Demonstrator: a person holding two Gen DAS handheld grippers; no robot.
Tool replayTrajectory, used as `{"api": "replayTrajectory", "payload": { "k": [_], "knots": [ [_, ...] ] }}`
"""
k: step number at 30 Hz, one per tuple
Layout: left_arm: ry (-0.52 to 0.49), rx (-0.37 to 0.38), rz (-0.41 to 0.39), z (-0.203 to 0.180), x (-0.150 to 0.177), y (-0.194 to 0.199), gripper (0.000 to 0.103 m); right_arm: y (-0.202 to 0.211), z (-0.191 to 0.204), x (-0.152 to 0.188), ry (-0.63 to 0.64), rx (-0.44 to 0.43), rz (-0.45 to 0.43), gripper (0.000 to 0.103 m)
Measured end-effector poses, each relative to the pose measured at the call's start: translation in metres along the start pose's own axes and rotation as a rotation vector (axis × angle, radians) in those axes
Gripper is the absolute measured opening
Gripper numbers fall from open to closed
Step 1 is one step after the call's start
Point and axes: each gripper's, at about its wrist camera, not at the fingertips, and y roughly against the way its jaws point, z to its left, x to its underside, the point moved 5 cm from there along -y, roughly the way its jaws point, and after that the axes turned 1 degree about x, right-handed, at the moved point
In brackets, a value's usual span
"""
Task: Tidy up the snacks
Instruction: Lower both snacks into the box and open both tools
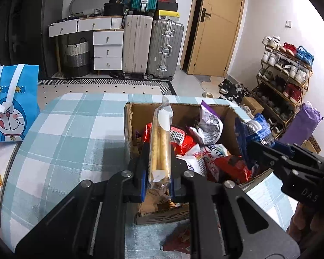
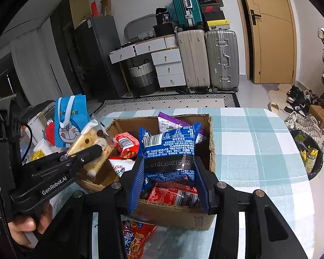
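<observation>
An open cardboard box full of snack packets stands on the checked tablecloth. My left gripper is shut on a clear packet of biscuit sticks and holds it upright over the box's near left corner; the packet also shows in the right wrist view. My right gripper is shut on a blue snack bag above the box's near side; the bag shows in the left wrist view. A red packet lies on the cloth in front of the box.
A blue Doraemon bag stands at the table's left with small clutter. Checked tablecloth spreads left of the box and to its right. Suitcases, drawers, a door and a shoe rack are behind.
</observation>
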Motion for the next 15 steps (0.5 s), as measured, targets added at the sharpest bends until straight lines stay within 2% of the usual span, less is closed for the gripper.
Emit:
{"api": "replayTrajectory", "payload": {
  "k": [9, 12, 15],
  "knots": [
    [-0.016, -0.015, 0.019, 0.001, 0.002, -0.010, 0.012, -0.007, -0.002, -0.002, 0.004, 0.007, 0.003, 0.045],
    [-0.016, 0.001, 0.024, 0.001, 0.002, -0.009, 0.023, -0.002, 0.000, -0.005, 0.004, 0.012, -0.022, 0.053],
    [-0.021, 0.033, 0.018, 0.001, 0.003, -0.002, 0.037, 0.004, 0.001, -0.007, 0.007, 0.018, -0.036, 0.061]
  ]
}}
